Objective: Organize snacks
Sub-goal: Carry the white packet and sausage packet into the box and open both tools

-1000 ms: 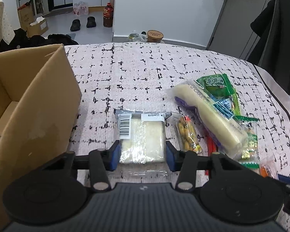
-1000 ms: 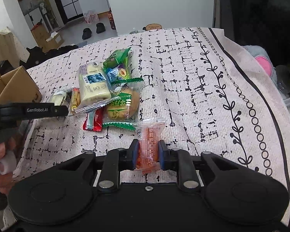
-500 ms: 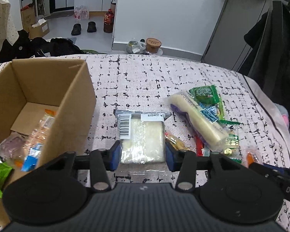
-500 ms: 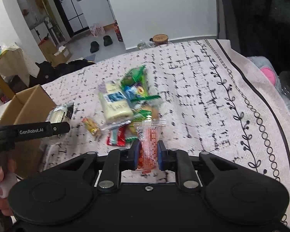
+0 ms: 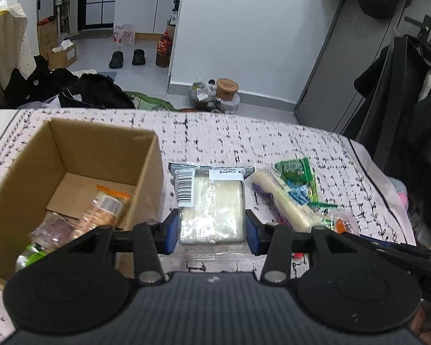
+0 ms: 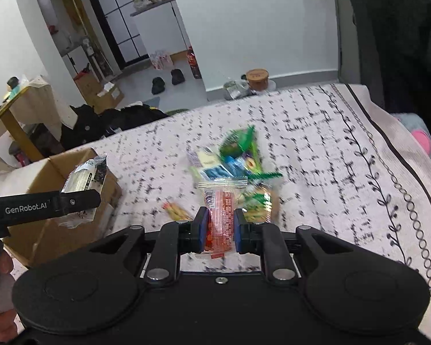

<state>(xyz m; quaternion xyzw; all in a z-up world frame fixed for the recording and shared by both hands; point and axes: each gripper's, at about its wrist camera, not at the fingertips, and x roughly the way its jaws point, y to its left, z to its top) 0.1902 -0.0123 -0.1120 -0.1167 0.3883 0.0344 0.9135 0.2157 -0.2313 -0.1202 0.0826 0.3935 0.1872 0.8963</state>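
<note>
My left gripper (image 5: 212, 234) is shut on a clear-wrapped pale snack bar with a barcode label (image 5: 212, 201), held in the air just right of the open cardboard box (image 5: 80, 149). The box holds several snack packets (image 5: 106, 210). My right gripper (image 6: 219, 225) is shut on a red-orange snack packet (image 6: 219, 215), held above the cloth. A pile of snacks (image 6: 238, 161) lies on the patterned cloth; it also shows in the left wrist view (image 5: 290, 198). The left gripper (image 6: 71, 201) and the box (image 6: 43, 178) show at the left of the right wrist view.
A small loose packet (image 6: 176, 211) lies on the cloth between box and pile. The cloth's bordered edge (image 6: 393, 149) runs along the right. Beyond the far edge are floor clutter, a jar (image 5: 227, 87) and dark bags (image 5: 94, 92).
Both grippers have risen with their packets. The left one has moved up beside the box, whose inside has come into view. The right one has moved left toward the box.
</note>
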